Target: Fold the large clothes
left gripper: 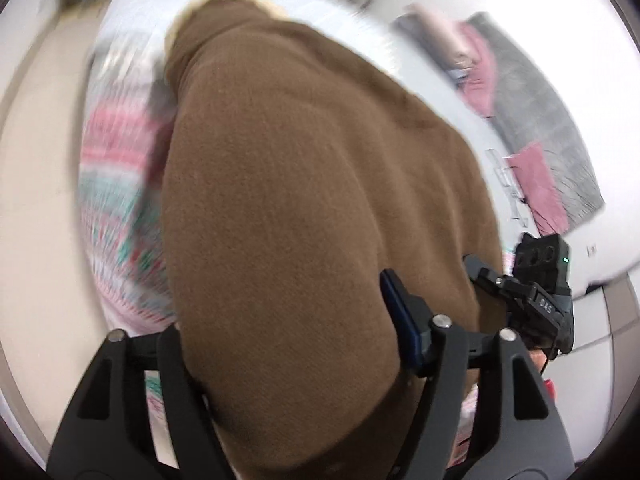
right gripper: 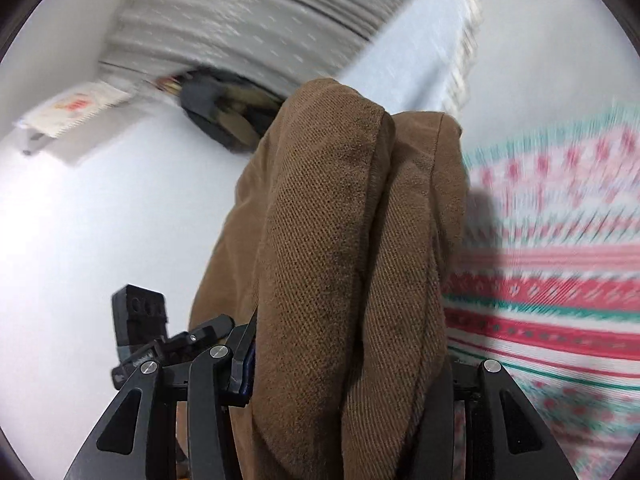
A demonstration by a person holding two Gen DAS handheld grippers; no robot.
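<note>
A thick brown knit garment [left gripper: 300, 184] with a pale furry collar fills the left wrist view. It hangs bunched between the jaws of my left gripper [left gripper: 280, 328], whose blue pad presses its right side. In the right wrist view the same brown garment [right gripper: 340, 240] stands in two folded ridges between the jaws of my right gripper [right gripper: 348, 352], which is shut on it. The right gripper [left gripper: 536, 292] shows close beside the left one. The left gripper [right gripper: 160, 344] appears at the lower left of the right wrist view. Both pictures are motion-blurred.
A pink, green and white patterned cloth [left gripper: 116, 184] [right gripper: 560, 280] lies under and beside the brown garment on a white surface [right gripper: 100, 220]. Grey and pink clothes [left gripper: 540, 120] lie at the far right. A dark object [right gripper: 224, 112], a paper packet [right gripper: 76, 108] and grey ribbed fabric [right gripper: 240, 20] lie beyond.
</note>
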